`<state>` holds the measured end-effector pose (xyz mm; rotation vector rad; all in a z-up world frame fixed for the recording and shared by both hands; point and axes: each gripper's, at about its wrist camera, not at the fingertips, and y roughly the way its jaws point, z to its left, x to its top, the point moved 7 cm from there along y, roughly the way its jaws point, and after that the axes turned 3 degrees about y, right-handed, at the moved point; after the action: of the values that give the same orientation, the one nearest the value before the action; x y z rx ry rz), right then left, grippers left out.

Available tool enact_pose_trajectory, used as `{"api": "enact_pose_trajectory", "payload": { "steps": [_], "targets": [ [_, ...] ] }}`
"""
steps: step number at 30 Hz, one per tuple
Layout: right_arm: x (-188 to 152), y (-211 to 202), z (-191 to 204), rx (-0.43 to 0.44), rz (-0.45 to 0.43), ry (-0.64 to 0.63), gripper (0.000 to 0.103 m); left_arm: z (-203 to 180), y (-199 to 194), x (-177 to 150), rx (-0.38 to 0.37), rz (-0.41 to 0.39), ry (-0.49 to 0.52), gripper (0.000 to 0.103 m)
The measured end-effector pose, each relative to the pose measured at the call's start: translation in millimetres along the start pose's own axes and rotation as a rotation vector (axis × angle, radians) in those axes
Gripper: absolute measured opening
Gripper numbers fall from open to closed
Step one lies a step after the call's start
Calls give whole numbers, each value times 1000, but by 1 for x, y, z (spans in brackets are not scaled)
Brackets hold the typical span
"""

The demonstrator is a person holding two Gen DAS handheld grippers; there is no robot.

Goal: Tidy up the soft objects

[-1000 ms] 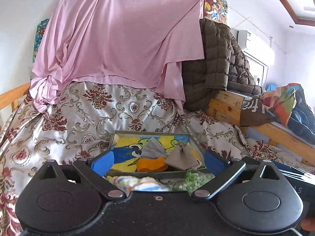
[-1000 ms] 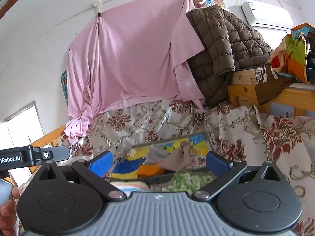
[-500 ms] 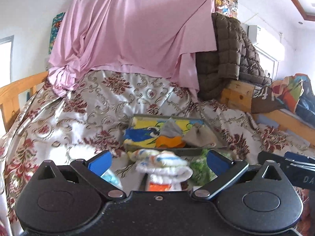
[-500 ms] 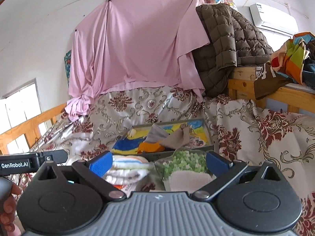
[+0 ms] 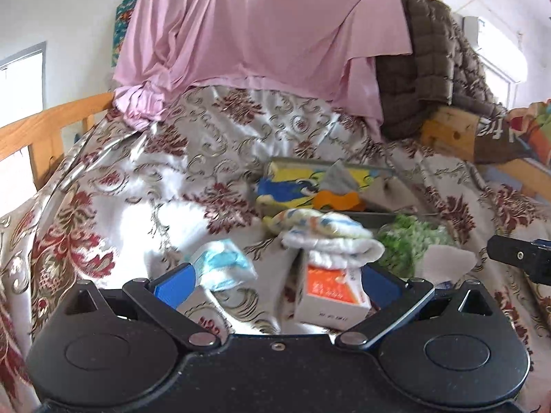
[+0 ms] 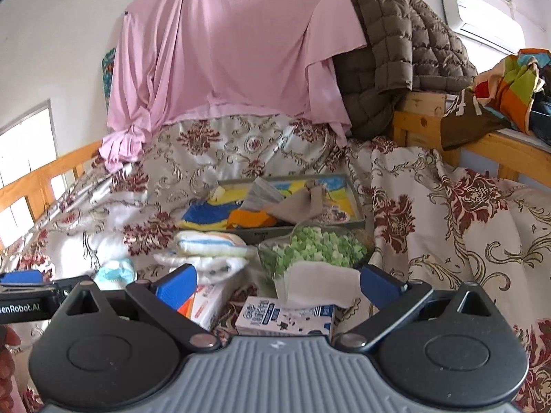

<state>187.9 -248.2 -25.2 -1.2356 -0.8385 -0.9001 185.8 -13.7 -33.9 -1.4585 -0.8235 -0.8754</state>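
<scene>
fingers (image 5: 175,284) of the left gripper (image 5: 275,280) spread wide, holding nothing. same for the right gripper (image 6: 277,280): blue fingers (image 6: 177,284) wide apart and empty.

ahead on the bed (image 5: 113,206), a folded stack of towels (image 5: 327,235) lying straight in front of the left gripper, resting on top of an orange and white box (image 5: 332,296) that sits between the left fingers. long axis of the stack running side to side, across the line of approach, so wider than a straight pinch from the ends would like. small blue and white pack (image 5: 222,263) just by the left finger tip.

in front of the right gripper, a green speckled cloth (image 6: 315,247) with a pale folded edge, lying over a printed carton (image 6: 286,318). beyond both, an open tray (image 6: 358,206) already carrying yellow, blue, orange and grey cloths.

likely next: towels to the tray. left gripper nearer and squarely lined up; right gripper better placed for the green cloth. probably best gripped across the short side, front to back.
</scene>
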Motion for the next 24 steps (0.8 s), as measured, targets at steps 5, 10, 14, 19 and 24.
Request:
{"api": "enact_pose_trajectory", "payload": {
  "steps": [5,10,14,19,24],
  "targets": [
    [-7,7,4,-9,45,-33,103,-2,1,-4,25,12,39,102],
    [-13,17,6,-12,103,-48,103,-8,5,-12,56,46,104,102],
    [-18,21,9,-11,134,-67,103,-12,10,-19,62,101,133,102],
    [-22,26,13,-8,170,-90,103,-10,13,-22,75,125,126,102],
    [-26,33,18,-8,212,-113,103,-5,19,-26,96,174,110,102]
  ]
}}
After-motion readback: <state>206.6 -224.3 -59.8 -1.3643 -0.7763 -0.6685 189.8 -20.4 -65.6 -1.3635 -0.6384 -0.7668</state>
